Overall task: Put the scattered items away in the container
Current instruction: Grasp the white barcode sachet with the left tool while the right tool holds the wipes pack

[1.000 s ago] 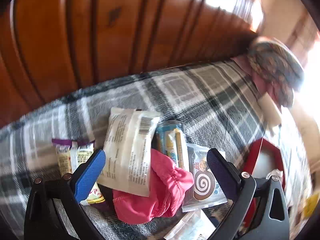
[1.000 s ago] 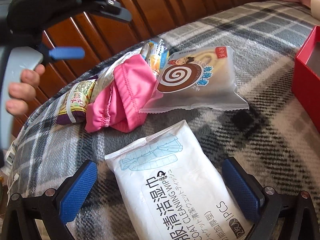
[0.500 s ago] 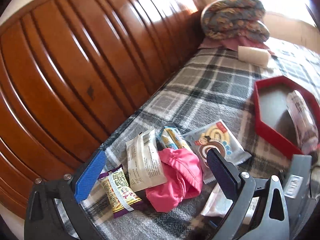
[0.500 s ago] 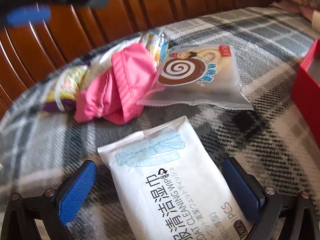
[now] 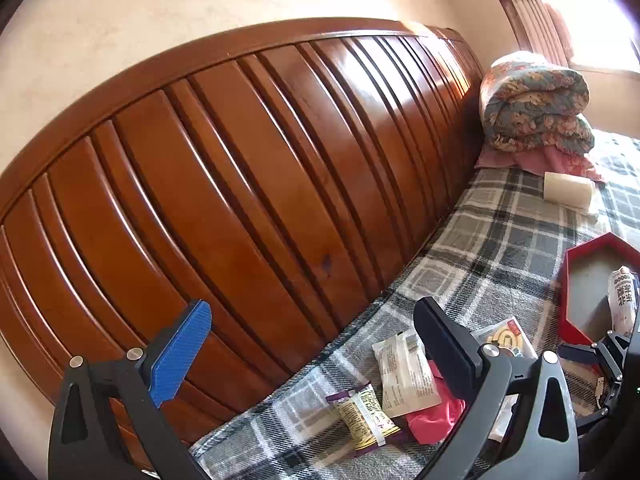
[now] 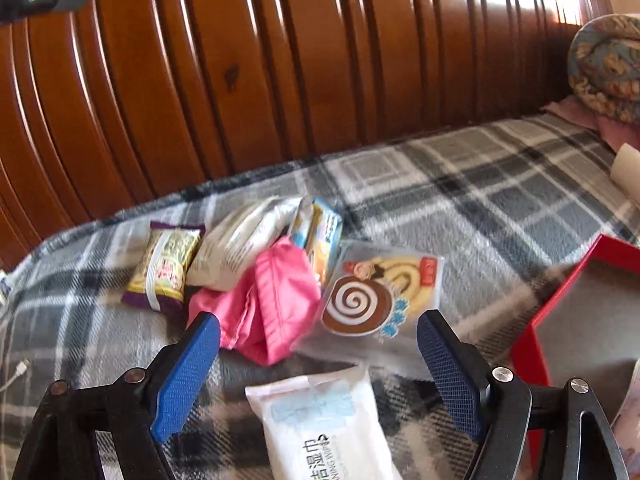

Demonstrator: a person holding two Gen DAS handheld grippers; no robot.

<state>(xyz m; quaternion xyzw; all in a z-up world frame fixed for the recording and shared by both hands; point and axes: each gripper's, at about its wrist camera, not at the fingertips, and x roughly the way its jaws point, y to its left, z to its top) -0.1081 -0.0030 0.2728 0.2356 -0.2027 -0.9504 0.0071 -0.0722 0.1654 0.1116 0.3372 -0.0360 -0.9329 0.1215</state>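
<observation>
Several items lie on a plaid blanket [image 6: 460, 184]: a purple snack packet [image 6: 162, 268], a white packet [image 6: 236, 248], a blue-yellow packet [image 6: 320, 232], a pink cloth [image 6: 272, 312], a swirl-cake packet [image 6: 380, 292] and a white wipes pack [image 6: 324, 424]. My right gripper [image 6: 318, 364] is open and empty, just above the wipes pack. My left gripper [image 5: 312, 344] is open and empty, raised high above the pile [image 5: 404, 372]. The red hexagonal box [image 5: 592, 284] holds a white packet [image 5: 622, 300]; its red wall shows in the right wrist view [image 6: 560, 300].
A wooden headboard [image 5: 240, 184] runs behind the blanket. A rolled floral quilt [image 5: 536, 104] and a cream roll [image 5: 568, 192] lie at the far end. A white cable [image 6: 16, 372] lies at the blanket's left edge.
My left gripper has lifted and pulled back from the pile, now facing the headboard. My right gripper has risen and pulled back a little from the wipes pack. Both stayed open.
</observation>
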